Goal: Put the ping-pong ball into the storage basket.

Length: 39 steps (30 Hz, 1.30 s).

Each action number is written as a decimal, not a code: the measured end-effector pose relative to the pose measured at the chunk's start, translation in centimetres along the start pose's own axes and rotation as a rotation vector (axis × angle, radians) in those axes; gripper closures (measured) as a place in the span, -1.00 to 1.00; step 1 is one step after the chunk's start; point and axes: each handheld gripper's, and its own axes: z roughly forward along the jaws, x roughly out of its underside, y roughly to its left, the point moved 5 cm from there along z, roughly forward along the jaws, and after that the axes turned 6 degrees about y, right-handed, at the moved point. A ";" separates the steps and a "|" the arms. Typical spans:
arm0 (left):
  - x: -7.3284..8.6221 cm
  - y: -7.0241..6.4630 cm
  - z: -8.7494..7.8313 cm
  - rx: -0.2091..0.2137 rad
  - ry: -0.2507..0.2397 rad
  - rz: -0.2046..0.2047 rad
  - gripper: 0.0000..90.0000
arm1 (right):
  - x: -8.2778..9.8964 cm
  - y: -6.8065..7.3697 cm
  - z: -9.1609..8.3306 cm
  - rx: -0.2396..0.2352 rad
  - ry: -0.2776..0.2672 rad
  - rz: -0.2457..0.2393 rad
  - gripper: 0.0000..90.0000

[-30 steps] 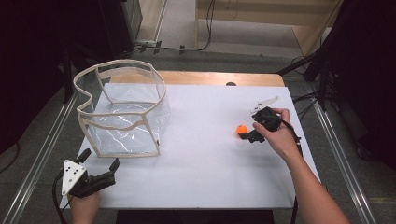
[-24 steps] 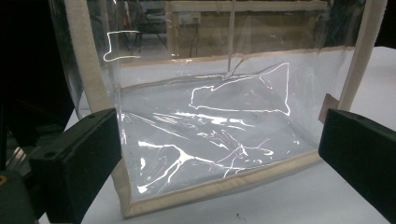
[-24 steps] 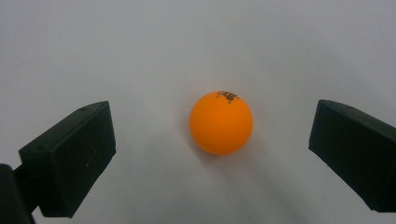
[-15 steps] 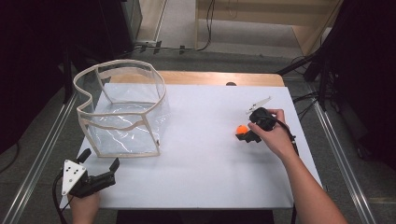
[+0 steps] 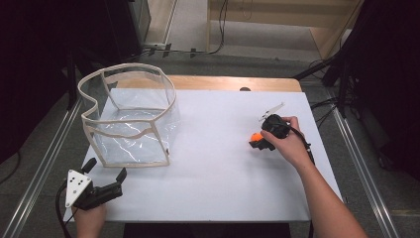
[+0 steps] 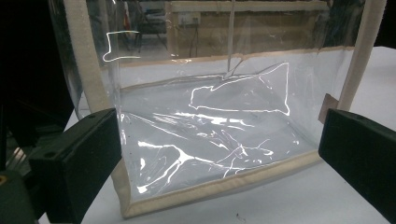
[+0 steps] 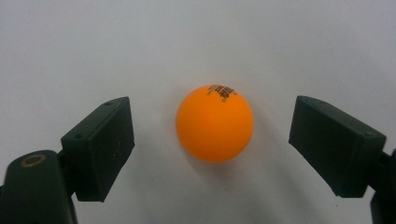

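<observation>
An orange ball with a small dark print lies on the white table, seen in the high view as an orange ball at the right. My right gripper points down over it with the ball between its jaws; a gap shows on each side, and the jaws have just been closing. In the high view a hand holds the right gripper. My left gripper rests open at the table's front left, facing a clear plastic bag with cream trim. The bag stands just beyond the jaws.
The white table top ends at a wooden strip at the back. Metal rails run along both sides. A cable trails from the right gripper toward the table's right edge.
The right gripper has shifted slightly left and down over the orange ball, and its jaws have narrowed around it. The left gripper and the bag have not moved.
</observation>
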 end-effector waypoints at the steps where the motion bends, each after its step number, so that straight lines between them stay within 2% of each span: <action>1: 0.0 0.0 0.0 0.000 0.000 0.000 -1.00 | 0.0 0.0 0.0 0.000 0.003 0.003 -0.67; 16: 0.0 0.0 0.0 0.001 0.000 -0.001 -1.00 | -0.4 0.0 0.8 -0.008 0.041 0.007 -0.29; 39: 0.0 0.0 0.0 0.002 -0.001 -0.001 -1.00 | -0.4 -0.3 1.0 -0.035 0.075 0.021 -0.02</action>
